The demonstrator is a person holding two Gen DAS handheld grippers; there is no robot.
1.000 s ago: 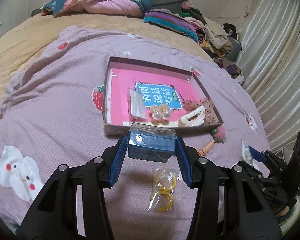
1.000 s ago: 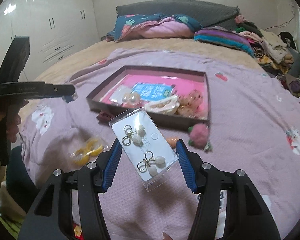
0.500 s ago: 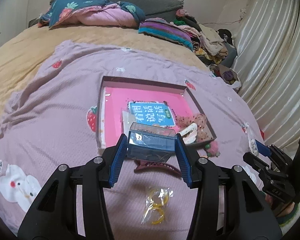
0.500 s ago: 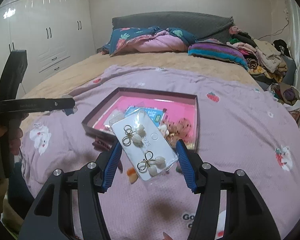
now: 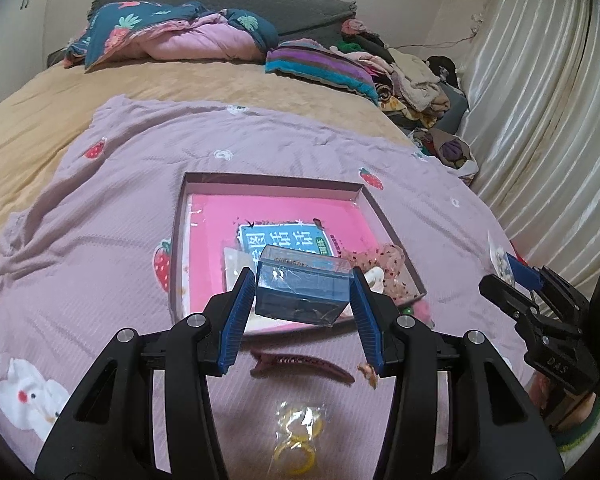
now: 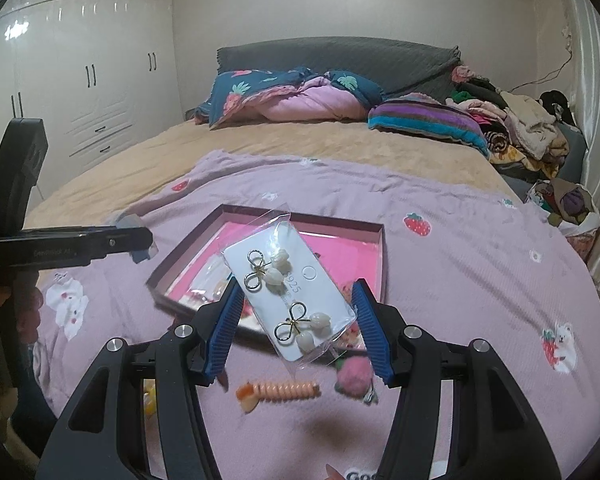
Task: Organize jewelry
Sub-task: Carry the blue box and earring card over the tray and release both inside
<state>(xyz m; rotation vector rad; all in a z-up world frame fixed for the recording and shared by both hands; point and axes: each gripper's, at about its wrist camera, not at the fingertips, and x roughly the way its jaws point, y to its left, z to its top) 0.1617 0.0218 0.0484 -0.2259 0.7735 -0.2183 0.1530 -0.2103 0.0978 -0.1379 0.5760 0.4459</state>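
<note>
My left claw point(image 5: 304, 300) tilts down toward the bed, its blue pads pinching a small clear box point(image 5: 302, 294) by its sides; the box hangs above the near edge of the open tray point(image 5: 272, 180). My right claw point(image 6: 296, 312) is also angled downward, pads pressed against the edges of a bagged earring card point(image 6: 290, 294), which sits slanted, far corner up, over the tray's near right part. In the left view I see the right claw off at the right edge. On the purple blanket point(image 5: 80, 240) near me lie a dark red hair clip point(image 5: 302, 364), a bag of yellow rings point(image 5: 296, 436), a coral spiral clip point(image 6: 278, 394) and a pink pompom point(image 6: 354, 378).
</note>
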